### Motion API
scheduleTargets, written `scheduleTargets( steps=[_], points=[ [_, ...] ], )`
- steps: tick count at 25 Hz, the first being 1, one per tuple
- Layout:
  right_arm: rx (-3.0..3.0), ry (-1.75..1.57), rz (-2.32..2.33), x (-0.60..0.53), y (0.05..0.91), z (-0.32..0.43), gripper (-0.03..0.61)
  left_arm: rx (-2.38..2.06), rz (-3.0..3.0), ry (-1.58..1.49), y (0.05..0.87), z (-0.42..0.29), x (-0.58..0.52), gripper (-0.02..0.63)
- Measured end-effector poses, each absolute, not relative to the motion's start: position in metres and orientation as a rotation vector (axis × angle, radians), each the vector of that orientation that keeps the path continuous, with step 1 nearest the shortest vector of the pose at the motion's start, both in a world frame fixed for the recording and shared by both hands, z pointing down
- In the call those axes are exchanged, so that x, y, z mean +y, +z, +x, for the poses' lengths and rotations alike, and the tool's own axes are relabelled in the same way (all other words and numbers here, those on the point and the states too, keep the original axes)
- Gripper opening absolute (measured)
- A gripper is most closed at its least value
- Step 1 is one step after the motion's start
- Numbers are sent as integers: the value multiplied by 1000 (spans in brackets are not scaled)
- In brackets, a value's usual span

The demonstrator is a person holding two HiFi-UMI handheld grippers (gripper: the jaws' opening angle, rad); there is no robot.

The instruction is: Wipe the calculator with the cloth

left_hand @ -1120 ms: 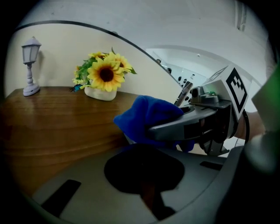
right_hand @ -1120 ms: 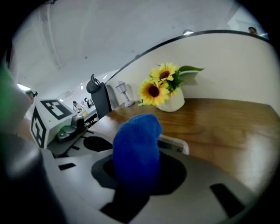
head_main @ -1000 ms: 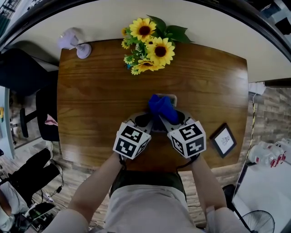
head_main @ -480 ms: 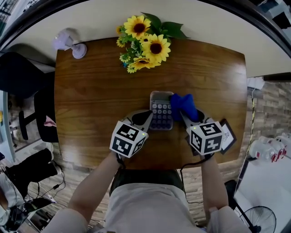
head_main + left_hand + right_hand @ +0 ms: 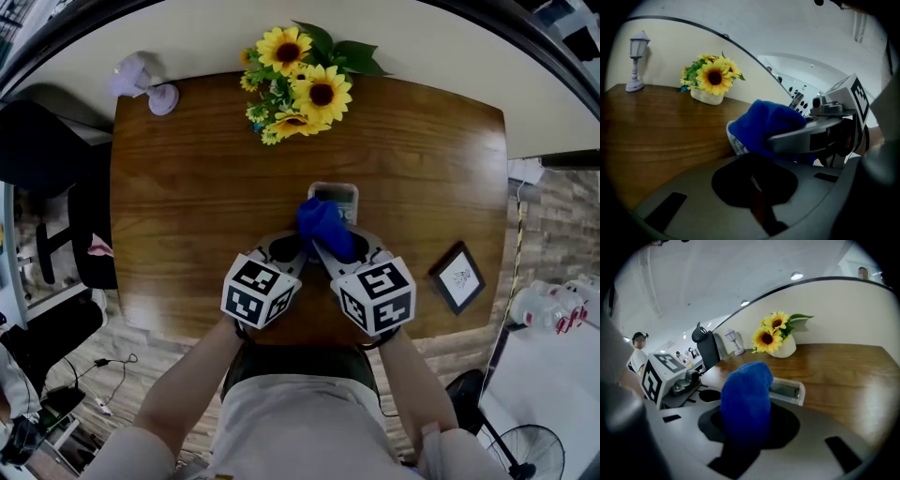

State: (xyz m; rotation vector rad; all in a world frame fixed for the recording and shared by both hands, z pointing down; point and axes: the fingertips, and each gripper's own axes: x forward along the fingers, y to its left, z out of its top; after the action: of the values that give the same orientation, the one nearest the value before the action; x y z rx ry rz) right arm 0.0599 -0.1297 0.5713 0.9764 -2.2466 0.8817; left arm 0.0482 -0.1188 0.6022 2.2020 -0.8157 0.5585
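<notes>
The head view looks steeply down on the wooden table (image 5: 187,187), while both gripper views sit low and close, facing the sunflowers (image 5: 712,79) and sharing the blue cloth (image 5: 745,394).

Calculator (image 5: 335,193) mostly hidden beneath cloth (image 5: 323,225); keys unseen.

We note: wooden table (image 5: 187,187) mid-frame; cream wall (image 5: 187,37) along top edge; plank floor (image 5: 150,349) lower left; black chair (image 5: 37,150) at left edge. In right gripper view, ceiling spot lights (image 5: 797,275) upper right.
</notes>
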Motion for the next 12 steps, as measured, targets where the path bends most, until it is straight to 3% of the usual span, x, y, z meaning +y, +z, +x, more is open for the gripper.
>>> scheduleTargets(
  steps=[12],
  points=[
    [-2120,844,1033,-132,593,110,123,-821,2153,495,605,47,-121,3]
  ],
)
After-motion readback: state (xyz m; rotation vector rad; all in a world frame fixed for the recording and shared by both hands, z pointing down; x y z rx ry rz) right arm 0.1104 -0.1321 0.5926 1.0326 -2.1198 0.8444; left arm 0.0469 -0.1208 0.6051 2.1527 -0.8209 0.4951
